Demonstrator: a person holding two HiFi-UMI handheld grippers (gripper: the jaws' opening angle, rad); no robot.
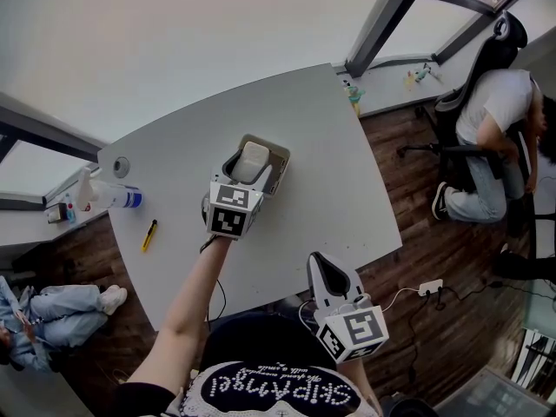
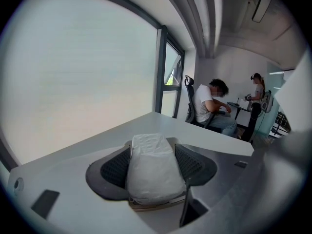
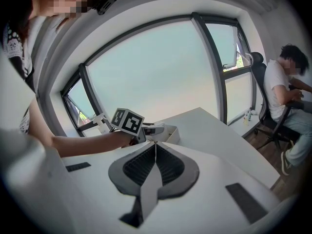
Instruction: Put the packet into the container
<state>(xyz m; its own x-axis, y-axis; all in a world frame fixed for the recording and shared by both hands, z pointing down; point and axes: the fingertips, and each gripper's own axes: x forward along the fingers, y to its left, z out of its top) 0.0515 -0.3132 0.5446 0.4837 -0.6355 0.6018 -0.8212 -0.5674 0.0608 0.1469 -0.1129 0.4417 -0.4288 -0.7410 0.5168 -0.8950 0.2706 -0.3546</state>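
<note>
A white packet [image 1: 253,160] is pinched between the jaws of my left gripper [image 1: 246,174], which is shut on it. In the head view the packet lies over the open top of the beige container [image 1: 280,156] in the middle of the grey table [image 1: 321,146]. The left gripper view shows the packet [image 2: 152,169] filling the gap between the dark pads [image 2: 114,167], with a tan rim just under it. My right gripper [image 1: 327,272] hangs at the table's near edge, shut and empty. In its own view the right gripper [image 3: 155,144] points toward the container [image 3: 168,132].
A spray bottle [image 1: 106,196] and a small yellow tool [image 1: 149,234] lie at the table's left end. A person sits in an office chair [image 1: 483,102] on the right. Another person [image 1: 52,311] sits at the lower left. A power strip [image 1: 430,287] lies on the wooden floor.
</note>
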